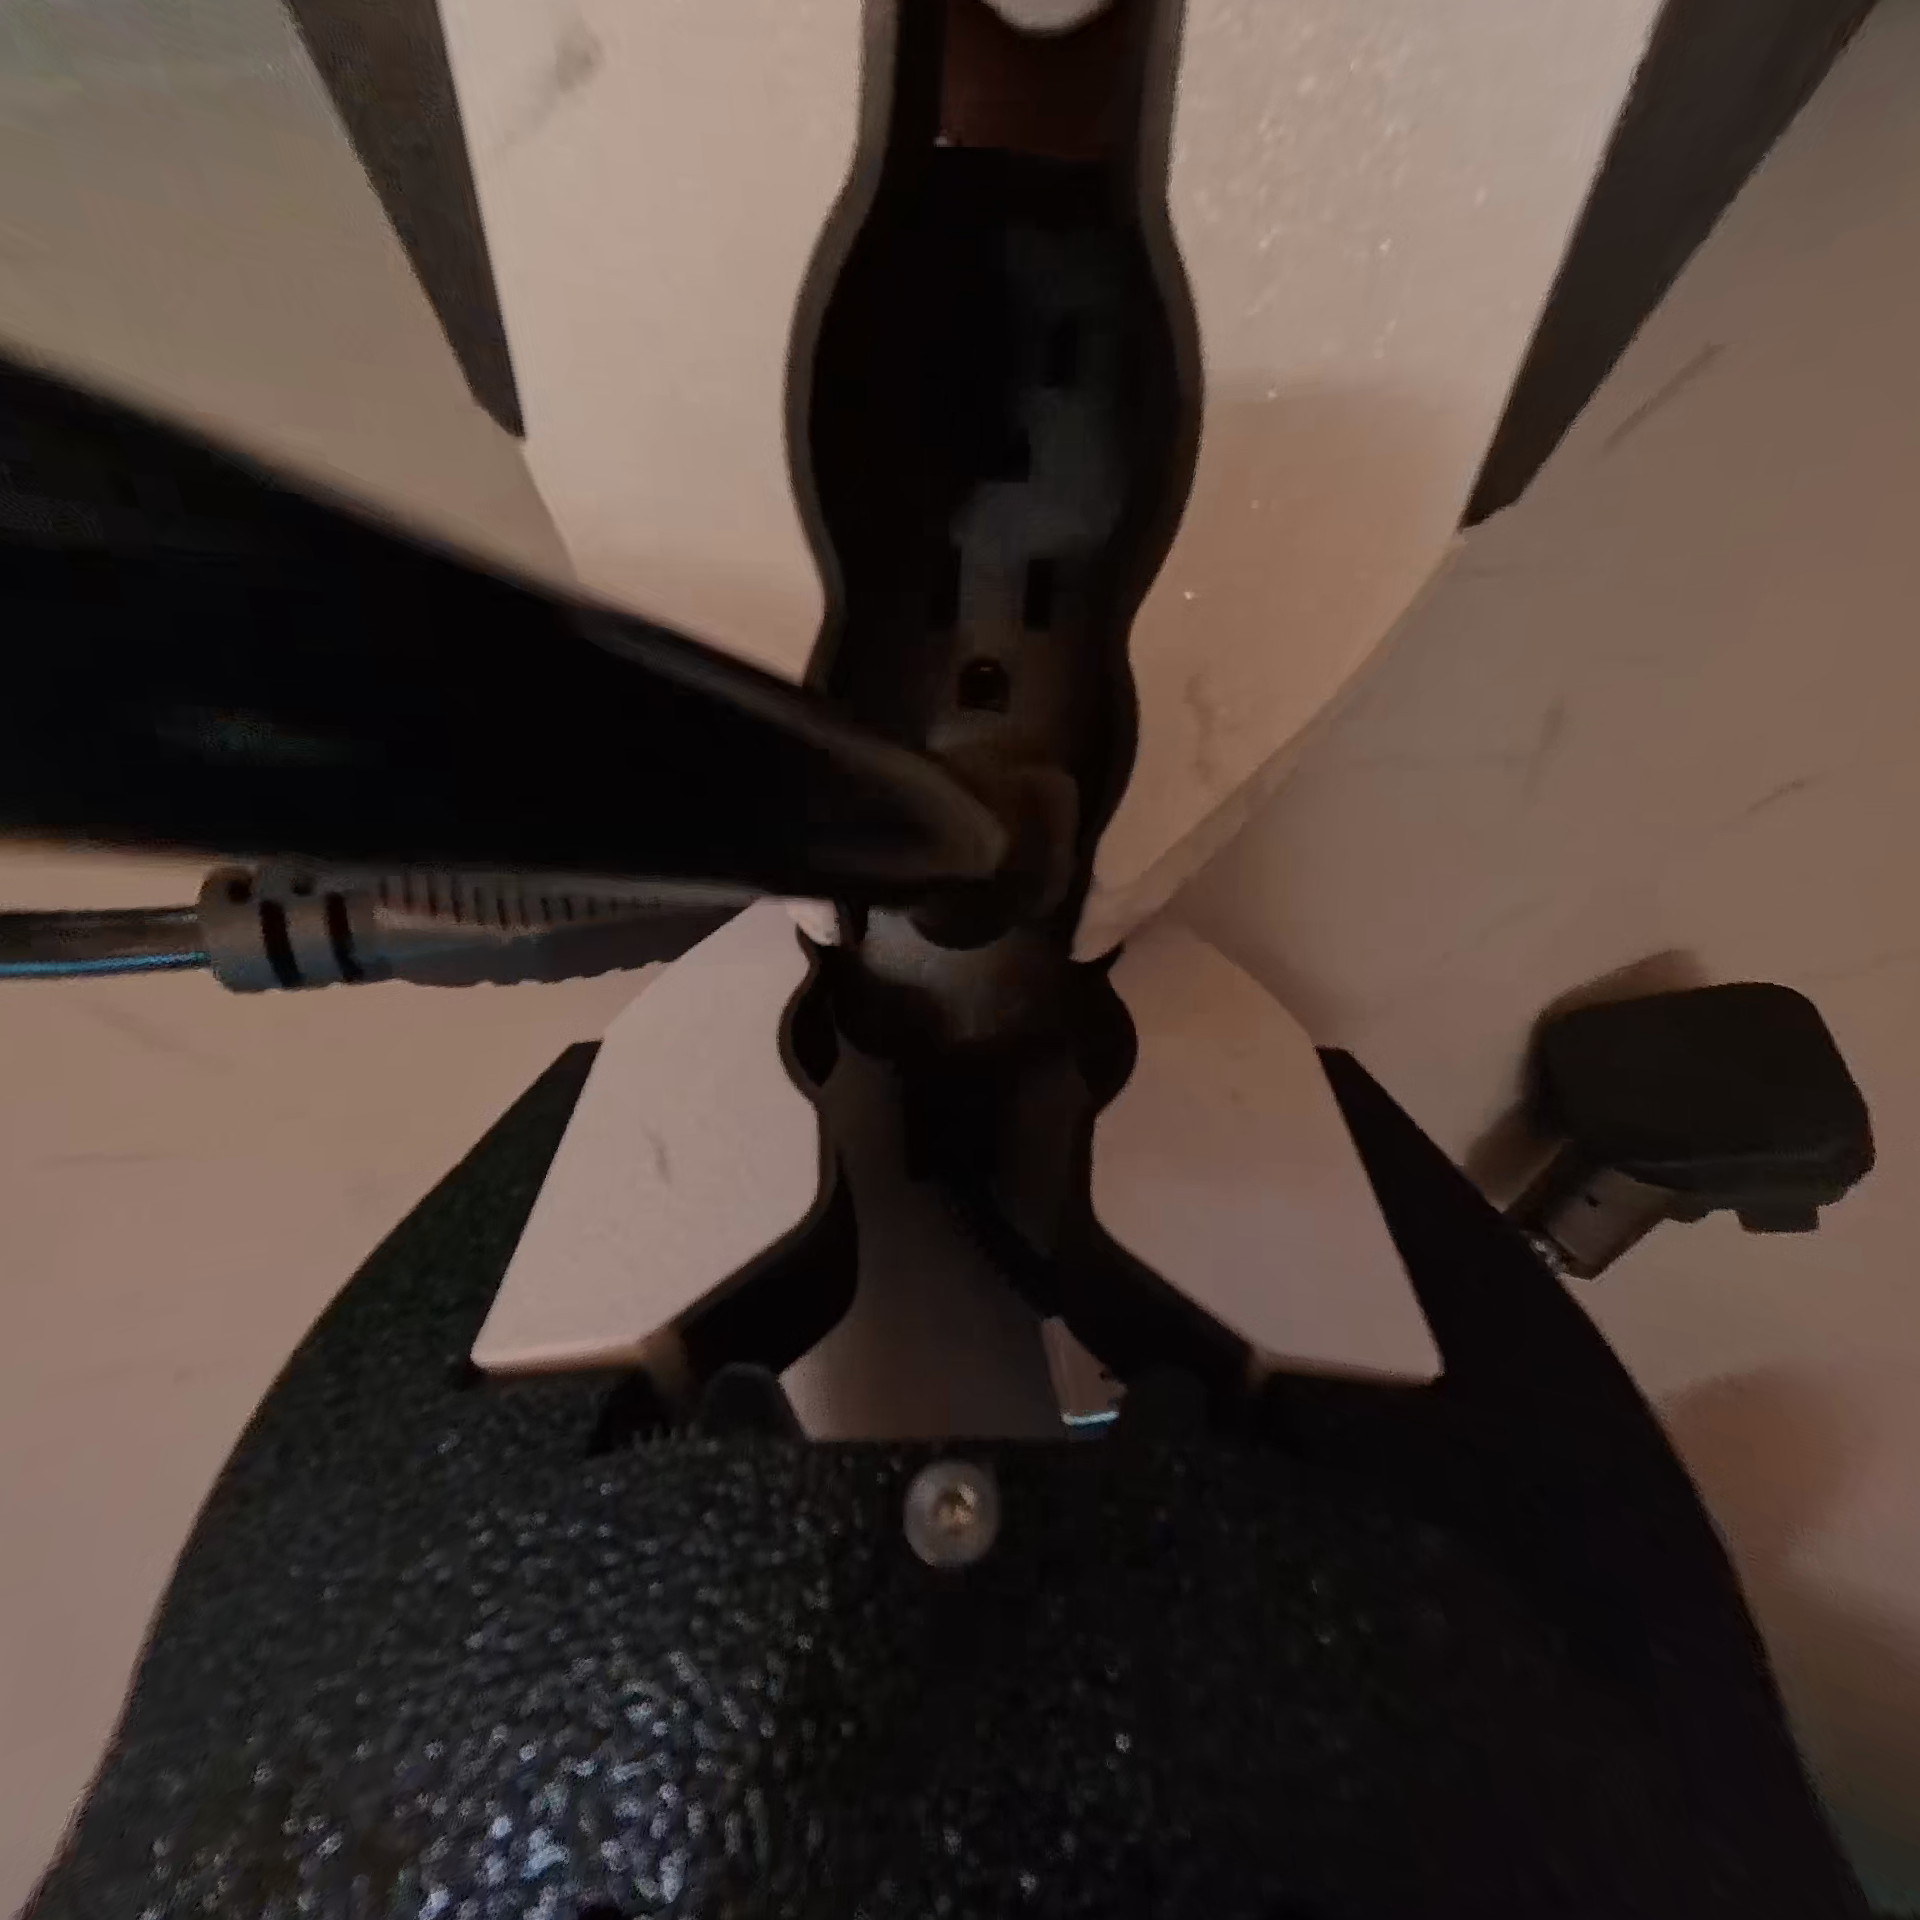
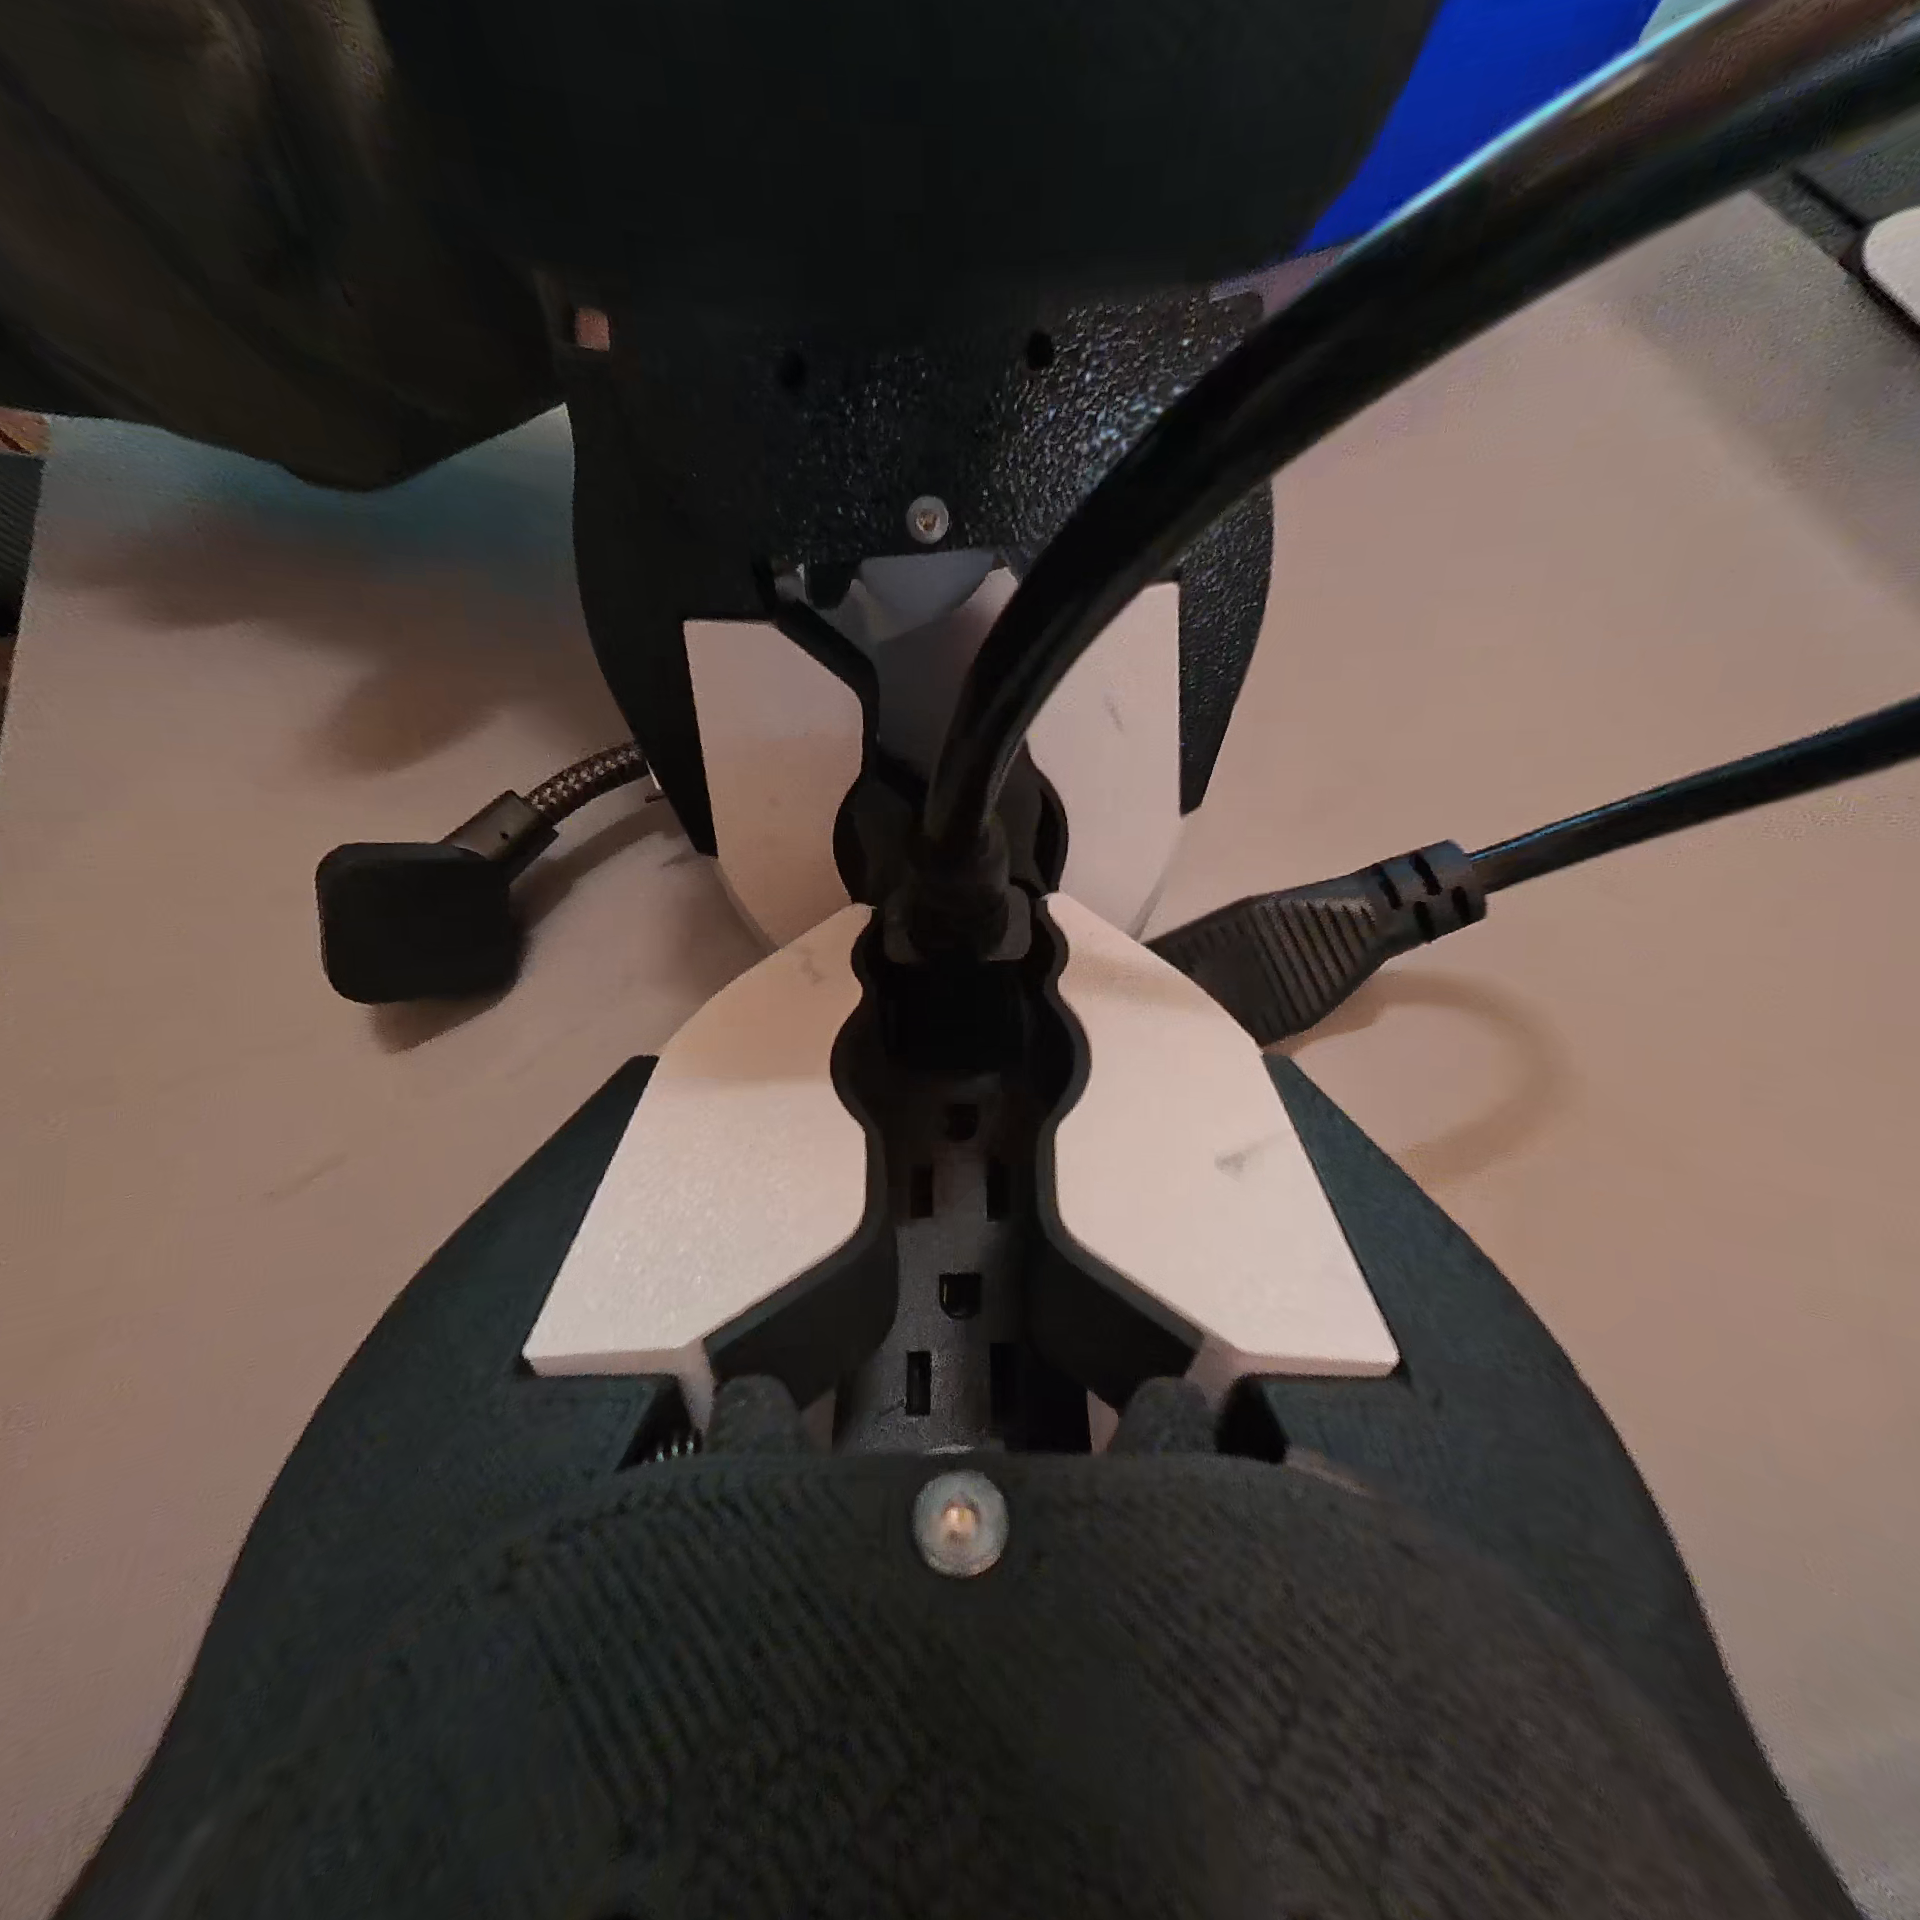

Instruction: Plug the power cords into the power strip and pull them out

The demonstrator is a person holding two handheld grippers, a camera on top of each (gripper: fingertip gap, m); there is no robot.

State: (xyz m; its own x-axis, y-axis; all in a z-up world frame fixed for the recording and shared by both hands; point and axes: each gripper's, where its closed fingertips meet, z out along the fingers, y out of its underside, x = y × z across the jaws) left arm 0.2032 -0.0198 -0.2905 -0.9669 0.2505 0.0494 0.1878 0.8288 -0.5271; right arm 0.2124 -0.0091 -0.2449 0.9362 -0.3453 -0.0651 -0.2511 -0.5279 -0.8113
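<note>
Both grippers face each other nose to nose over the black power strip (image 2: 940,1309), which lies lengthwise on the table (image 2: 208,1195) between the fingers of each.

Right gripper (image 2: 951,977): fingers drawn in close around a black plug (image 2: 951,920) seated in the strip just ahead of its tips; looks clamped on it. The plug's thick cord (image 2: 1195,447) arcs up and off to the right of the claw. Empty sockets show behind the tips, toward the camera.

Left gripper (image 1: 961,966): fingers close together around the strip's end and the same plug region; whether it clamps the strip body or the plug I cannot tell, the view being dark and blurred.

Loose on the table: a second plug (image 2: 1320,935) with ribbed strain relief, just right of the right claw; a flat angled plug (image 2: 416,920) on a braided cord, to its left.

Step in hand, as I judge: seating or drawing the gripped plug. To do it well: left claw pins the strip flat; right claw moves straight along the prong axis, no rocking. Keep the arcing cord slack so it does not lever the plug sideways. Risk: strip lifts with the plug if hold-down is weak.
</note>
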